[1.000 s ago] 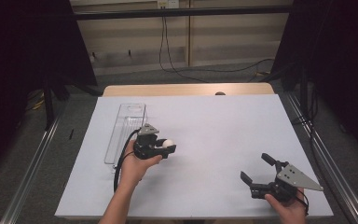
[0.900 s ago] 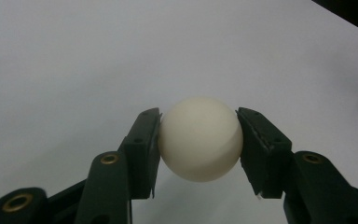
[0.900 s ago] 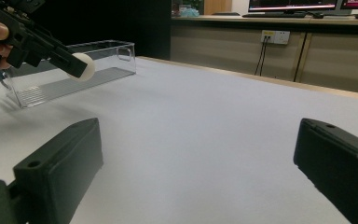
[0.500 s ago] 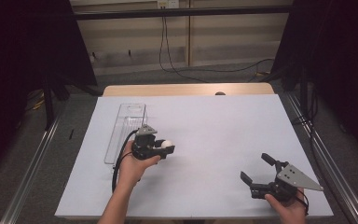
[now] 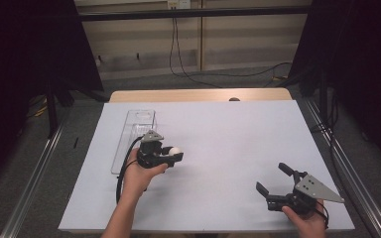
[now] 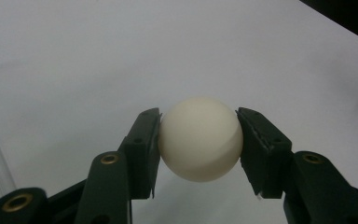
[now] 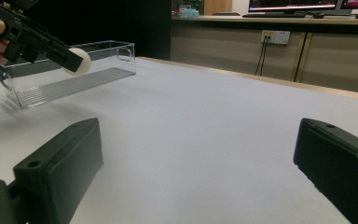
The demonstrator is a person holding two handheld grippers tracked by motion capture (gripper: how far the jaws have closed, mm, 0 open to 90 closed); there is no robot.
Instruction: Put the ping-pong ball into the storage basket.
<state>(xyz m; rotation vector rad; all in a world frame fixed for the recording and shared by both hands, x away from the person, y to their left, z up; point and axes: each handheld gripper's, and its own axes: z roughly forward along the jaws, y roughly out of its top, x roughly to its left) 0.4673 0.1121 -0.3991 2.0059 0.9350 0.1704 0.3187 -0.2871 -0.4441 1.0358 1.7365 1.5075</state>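
Note:
A white ball (image 6: 200,138) sits pinched between the two black jaws of my left gripper (image 6: 199,140), both pads pressing its sides. In the high view that left gripper (image 5: 174,152) hovers over the white table left of centre, the ball (image 5: 175,150) at its tip, just right of a clear plastic tray (image 5: 131,144). The right gripper view shows the ball (image 7: 78,60) held above the table in front of the tray (image 7: 65,74). My right gripper (image 5: 274,181) rests near the front right of the table, jaws wide apart with nothing between them (image 7: 196,158).
The white table sheet (image 5: 228,134) spreads between the two hands. A wooden table edge (image 5: 198,94) runs along the back. Metal rails (image 5: 347,168) flank both sides. A cable (image 5: 121,178) trails from the left gripper.

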